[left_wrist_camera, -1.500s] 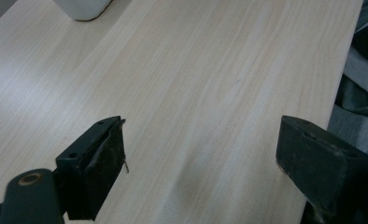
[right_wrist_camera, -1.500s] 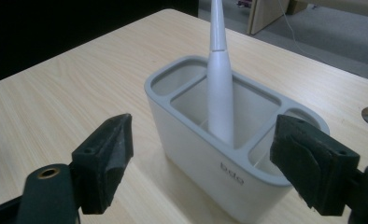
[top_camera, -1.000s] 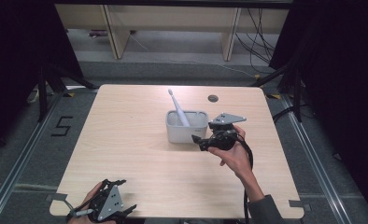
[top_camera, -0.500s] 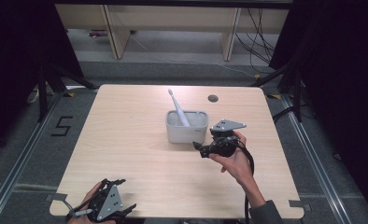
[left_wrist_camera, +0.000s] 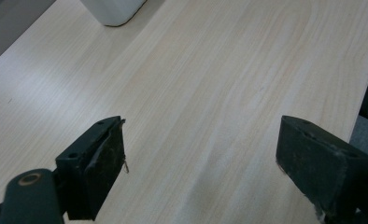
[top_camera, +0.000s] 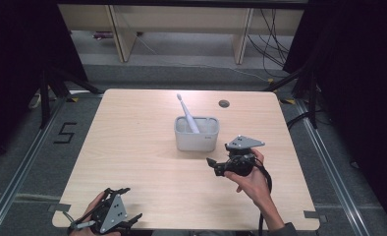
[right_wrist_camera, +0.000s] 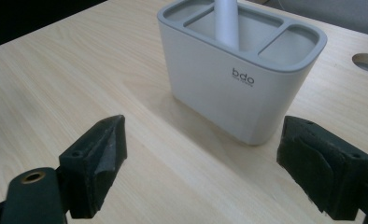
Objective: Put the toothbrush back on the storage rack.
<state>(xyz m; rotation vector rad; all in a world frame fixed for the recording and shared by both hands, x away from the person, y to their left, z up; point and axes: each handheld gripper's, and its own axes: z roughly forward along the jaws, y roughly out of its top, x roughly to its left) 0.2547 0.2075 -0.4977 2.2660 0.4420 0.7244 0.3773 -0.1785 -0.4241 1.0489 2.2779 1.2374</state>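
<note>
Backs right gripper [top_camera: 212,164] off toward 5 o'clock, jaws spread and empty, leaving toothbrush [top_camera: 187,113] upright in holder [top_camera: 197,139] at 11 o'clock.

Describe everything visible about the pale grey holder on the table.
The pale grey rounded-rectangular plastic holder stands upright on the light wooden table, past the middle. A darker grey top divides it into compartments; dark "bdo" lettering marks one side wall. A white toothbrush leans in its middle compartment, head up. The right gripper hovers close beside it, jaws open, not touching.
</note>
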